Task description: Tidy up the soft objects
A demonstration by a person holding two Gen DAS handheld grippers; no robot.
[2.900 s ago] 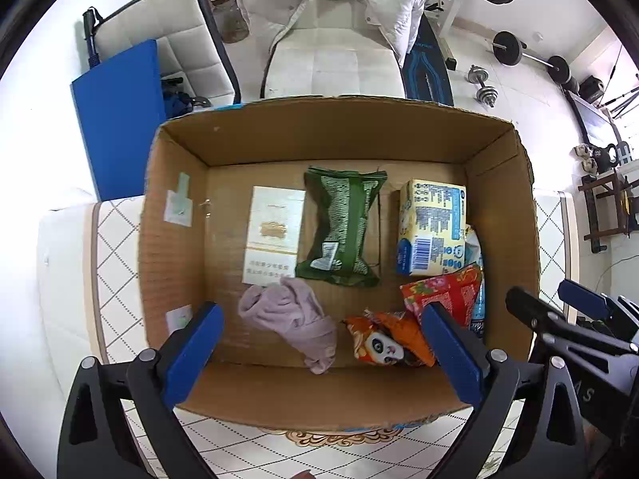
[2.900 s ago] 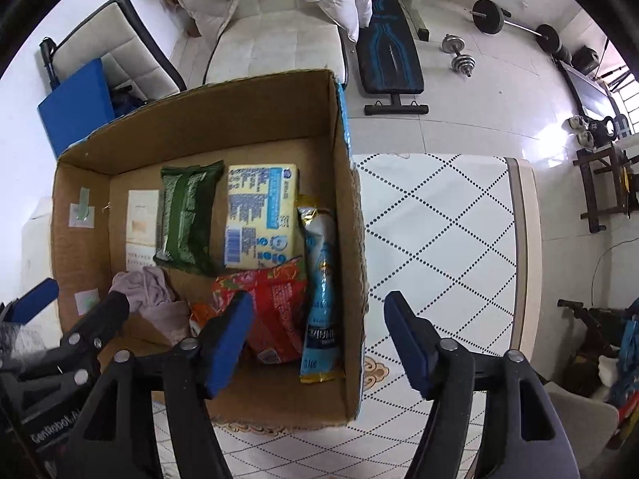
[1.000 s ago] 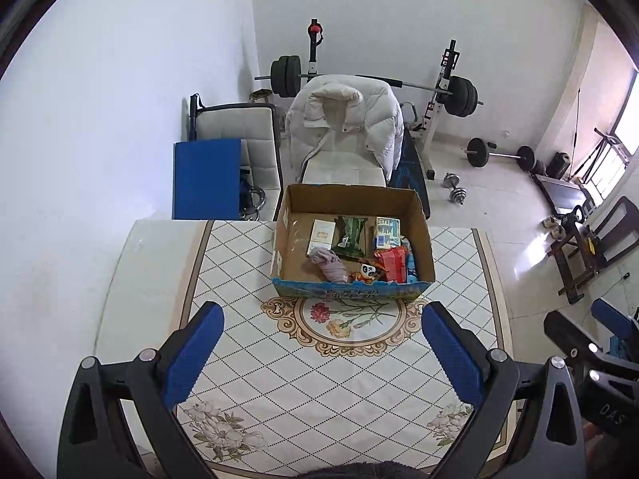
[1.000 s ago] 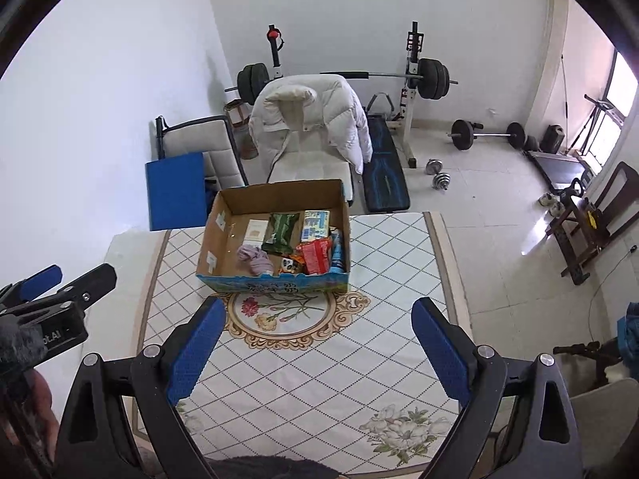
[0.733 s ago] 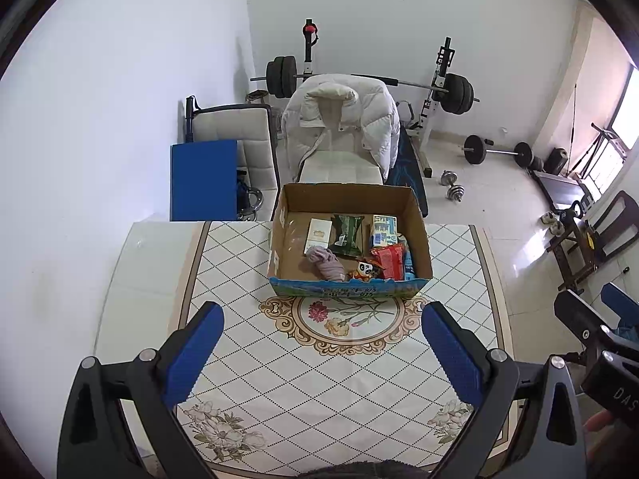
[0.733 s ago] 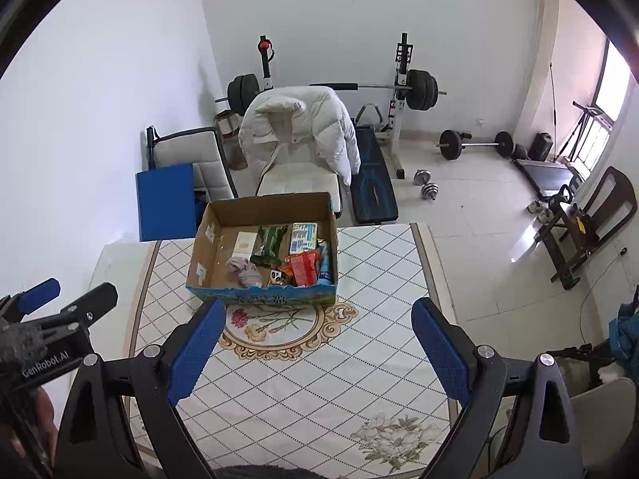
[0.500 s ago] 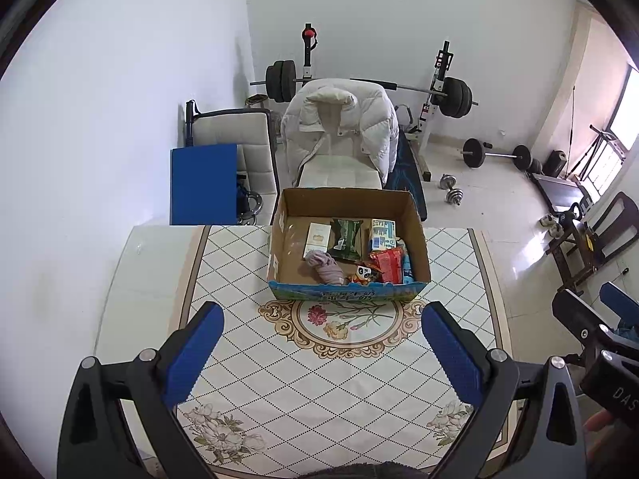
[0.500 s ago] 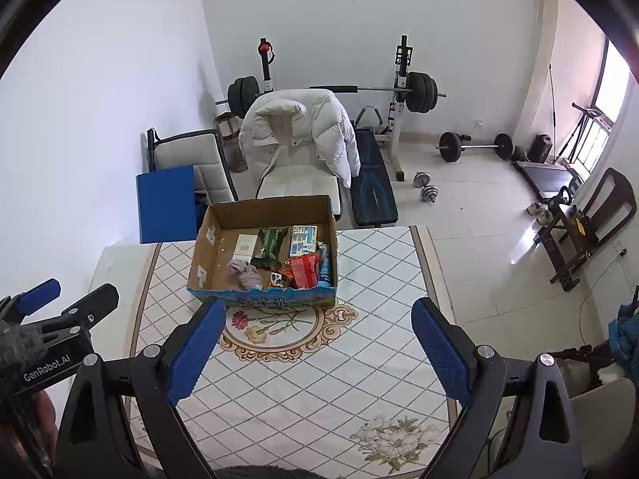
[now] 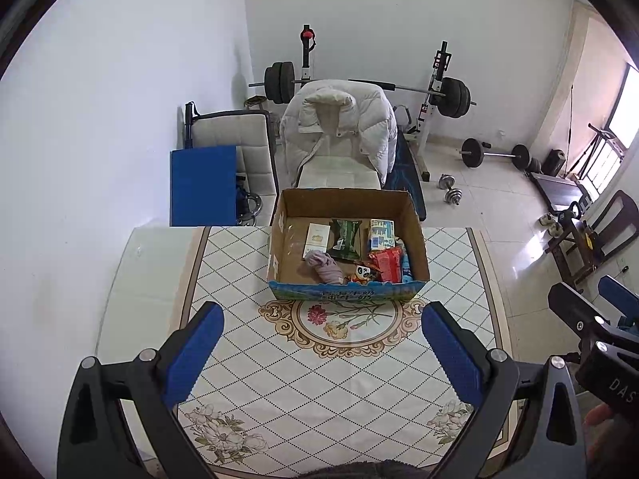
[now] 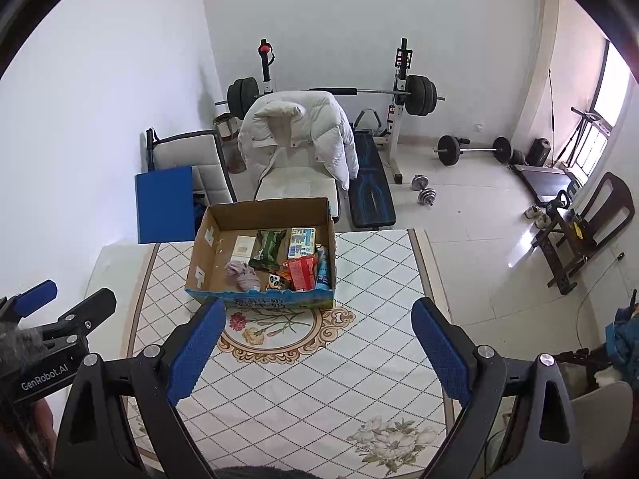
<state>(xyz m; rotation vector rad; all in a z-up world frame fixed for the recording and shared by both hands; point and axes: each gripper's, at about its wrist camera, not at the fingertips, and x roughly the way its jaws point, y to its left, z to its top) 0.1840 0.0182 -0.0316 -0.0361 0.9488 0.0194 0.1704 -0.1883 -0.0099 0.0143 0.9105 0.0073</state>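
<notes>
Since the earlier frames we have pulled both tongs far up and back from the cardboard box point(image 9: 347, 239), which filled the views before and now sits small at the far middle of the table point(image 9: 339, 375), its contents unchanged. Inside it the lilac cloth point(image 9: 325, 267) lies near the front wall, with the white packet point(image 9: 317, 239), green pouch point(image 9: 345, 235) and yellow-blue carton point(image 9: 381, 234) behind it, and the panda packet point(image 9: 361, 272), red packet point(image 9: 386, 265) and blue tube point(image 9: 405, 265) at the right. Our left tongs point(image 9: 321, 353) hang spread wide and empty above the floral tablecloth. Our right tongs point(image 10: 317, 351) are likewise spread wide, holding nothing. A white jacket point(image 9: 339, 127) drapes the chair behind the box.
</notes>
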